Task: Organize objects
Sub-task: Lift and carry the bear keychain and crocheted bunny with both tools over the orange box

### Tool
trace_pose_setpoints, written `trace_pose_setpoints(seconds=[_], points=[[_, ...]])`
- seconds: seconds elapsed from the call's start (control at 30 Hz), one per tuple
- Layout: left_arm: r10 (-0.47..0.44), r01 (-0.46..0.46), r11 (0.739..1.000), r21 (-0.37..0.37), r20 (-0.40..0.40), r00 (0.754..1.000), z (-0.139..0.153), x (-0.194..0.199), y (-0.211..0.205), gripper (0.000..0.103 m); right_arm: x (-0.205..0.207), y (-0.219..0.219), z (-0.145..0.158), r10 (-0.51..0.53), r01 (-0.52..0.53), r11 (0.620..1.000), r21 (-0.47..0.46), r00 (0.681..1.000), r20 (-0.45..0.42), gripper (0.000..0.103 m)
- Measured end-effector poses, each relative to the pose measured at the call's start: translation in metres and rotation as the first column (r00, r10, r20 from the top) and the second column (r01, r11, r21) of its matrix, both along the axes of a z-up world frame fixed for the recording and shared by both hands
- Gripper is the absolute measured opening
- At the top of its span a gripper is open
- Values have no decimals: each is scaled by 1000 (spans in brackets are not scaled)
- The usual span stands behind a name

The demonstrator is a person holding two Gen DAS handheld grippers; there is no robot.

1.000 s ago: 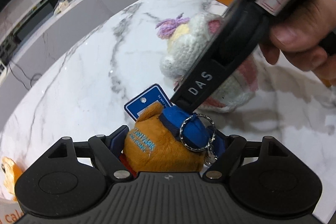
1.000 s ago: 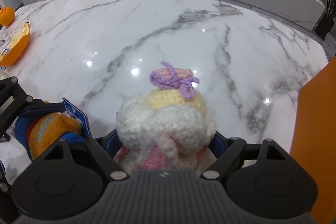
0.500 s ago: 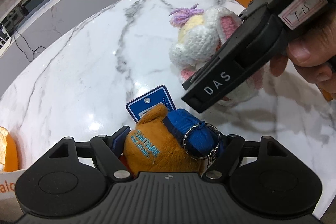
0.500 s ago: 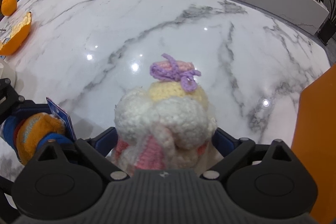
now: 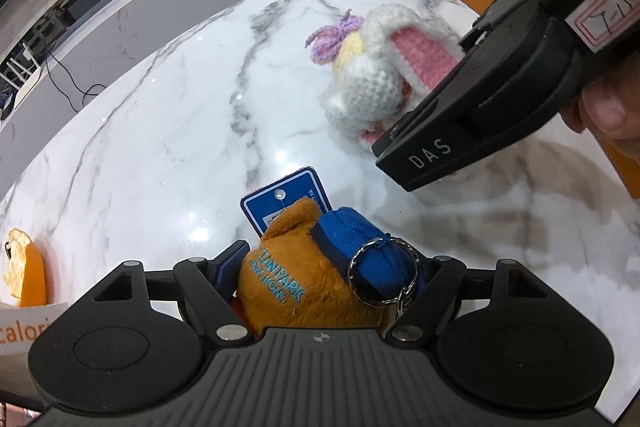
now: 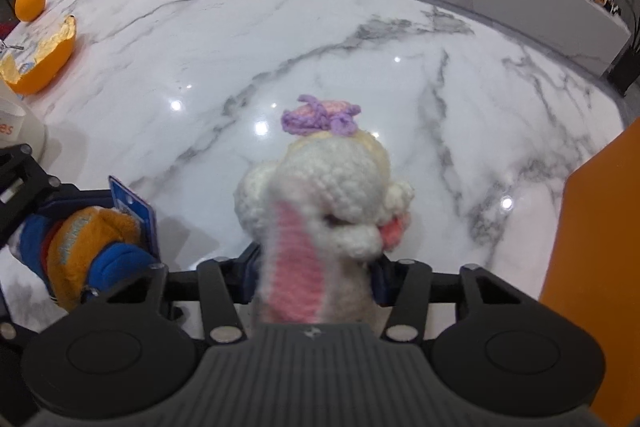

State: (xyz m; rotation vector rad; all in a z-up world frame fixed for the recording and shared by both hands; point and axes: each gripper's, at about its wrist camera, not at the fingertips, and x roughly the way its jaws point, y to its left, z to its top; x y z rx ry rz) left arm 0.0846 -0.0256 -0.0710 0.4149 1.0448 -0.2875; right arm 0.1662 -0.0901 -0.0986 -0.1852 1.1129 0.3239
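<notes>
My right jaws [image 6: 316, 267] are closing on the crocheted bunny [image 6: 332, 195], which sits between them with its pink-lined ear flopped back toward my camera. The blue pads look to be pressing into the yarn at both flanks. My left jaws [image 5: 324, 267] stand fairly wide around the orange plush bear [image 5: 292, 287], and the pads seem to be against its sides; the bear's blue cap [image 5: 360, 247] and metal key ring [image 5: 380, 271] face up, and its blue hang tag [image 5: 284, 199] sticks out ahead.

Both toys are low over the white marble tabletop [image 5: 160, 131], the bunny just beside the bear on its right. From the left view I see the right tool's black body and the hand [image 5: 604, 107] that carries it.

I judge both toys light and very soft: they will squash under my pads and spring back, so nothing is fragile here. The yarn grips well; the plush is a little slicker. I would hold each across the thick of the body, not by ear, tag or ring, since those would let the toy swing.

Farther out, a torn orange packet [image 6: 40, 67] lies at the table's left edge, and an orange box [image 6: 600, 247] stands to the right.
</notes>
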Motion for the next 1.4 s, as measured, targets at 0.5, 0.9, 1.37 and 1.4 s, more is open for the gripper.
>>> trace_pose_setpoints(seconds=[0.5, 0.9, 1.37, 1.4], points=[[-7, 7, 1000, -16, 3, 1000, 0, -14, -1, 85, -12, 3, 5, -19, 19, 1000, -3, 1000, 9, 51], [56, -58, 995, -86, -26, 998, 7, -27, 19, 82, -27, -8, 59, -12, 4, 996, 90, 996, 92, 50], [142, -141, 979, -146, -7, 990, 17, -59, 29, 81, -47, -43, 104, -29, 4, 991, 136, 982, 185, 50], [143, -142, 979, -149, -7, 990, 17, -60, 28, 81, -49, -45, 108, -33, 5, 990, 141, 981, 193, 50]])
